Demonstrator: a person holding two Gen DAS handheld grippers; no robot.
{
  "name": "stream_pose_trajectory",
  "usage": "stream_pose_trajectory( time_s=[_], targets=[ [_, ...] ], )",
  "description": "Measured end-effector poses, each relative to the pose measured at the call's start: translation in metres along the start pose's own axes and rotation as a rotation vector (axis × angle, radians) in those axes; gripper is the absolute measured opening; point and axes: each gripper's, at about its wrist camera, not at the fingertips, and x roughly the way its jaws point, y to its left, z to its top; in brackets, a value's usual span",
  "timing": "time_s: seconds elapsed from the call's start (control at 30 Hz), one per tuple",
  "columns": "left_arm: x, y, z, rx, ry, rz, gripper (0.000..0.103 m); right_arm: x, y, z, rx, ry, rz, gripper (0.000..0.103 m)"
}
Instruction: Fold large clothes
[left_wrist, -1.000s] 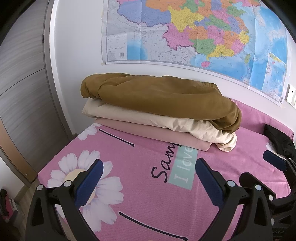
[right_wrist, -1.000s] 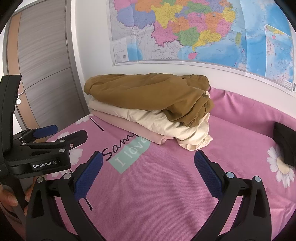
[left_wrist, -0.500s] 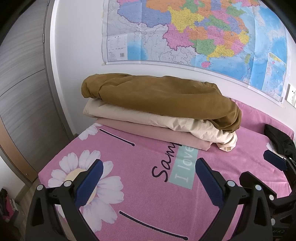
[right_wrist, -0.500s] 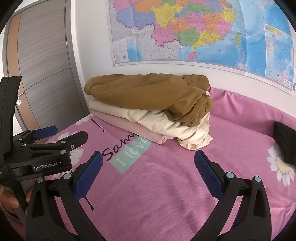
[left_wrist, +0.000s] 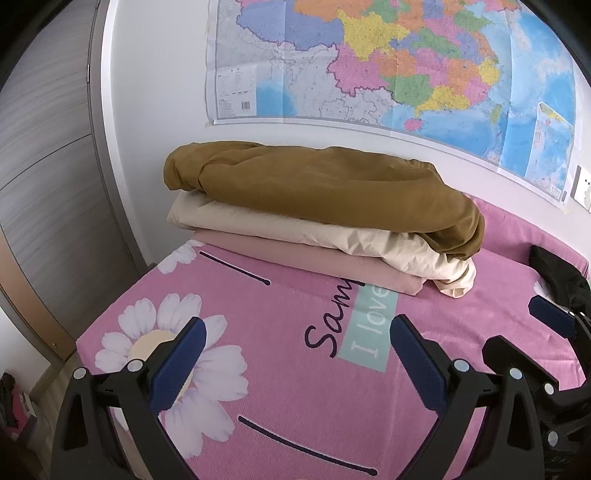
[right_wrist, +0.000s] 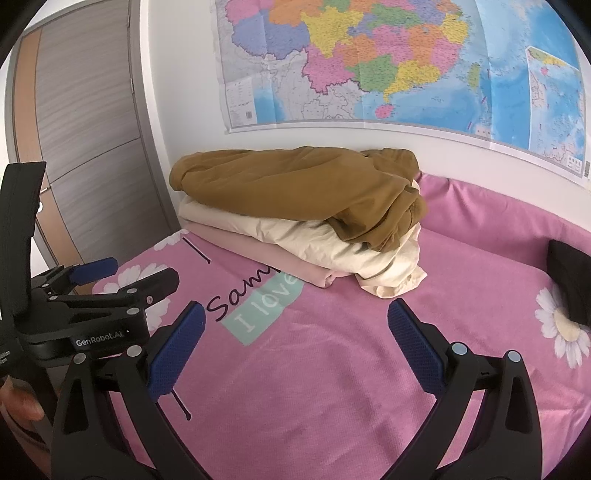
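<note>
Well, both grippers hover low over the pink bedspread (left_wrist: 461, 317), side by side, each pointing toward the wall. The left gripper (left_wrist: 295, 363) has its blue-padded fingers spread wide with nothing between them, level and well short of the clothes. The right gripper (right_wrist: 295, 350) is just the same: jaws wide apart, empty, held above the sheet. In the right wrist view the left gripper's black body sits at the left edge, and fingertips of a hand (right_wrist: 22, 406) show beneath it, wrapped round the handle.

Over at the far end, against the wall, there's the stack of folded clothes: a mustard-brown garment (left_wrist: 332, 192) on top, a cream garment (left_wrist: 332, 236) under it, and a pale pink garment (left_wrist: 314, 258) at the bottom, lying flat on the bedspread. The brown one's right end droops, rumpled, over the cream layer. Off to the right, a black garment (left_wrist: 557, 273) lies in a heap at the bed's edge, well apart from the stack. A big map (right_wrist: 388, 62) hangs on the wall above it all.
</note>
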Motion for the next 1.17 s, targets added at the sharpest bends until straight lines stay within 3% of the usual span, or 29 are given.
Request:
stream_pose_trajectory(
  time_s=[0.53,0.77,1.0,1.17],
  targets=[
    [-0.001,-0.002,-0.004,0.006,0.001,0.014,0.097,-0.006,0.002,-0.001,0.017,-0.007,-0.009,0.098],
    [-0.009,-0.008,-0.007,0.041,-0.036,0.035,0.097,-0.013,0.003,-0.002,0.014,-0.020,-0.017,0.098],
    [-0.012,-0.014,-0.010,0.031,-0.018,0.005,0.097,-0.020,-0.001,-0.006,0.030,-0.024,-0.028,0.098],
    [-0.009,-0.032,-0.013,0.045,0.008,-0.057,0.097,-0.035,-0.016,-0.010,0.063,-0.045,-0.071,0.098]
  ],
)
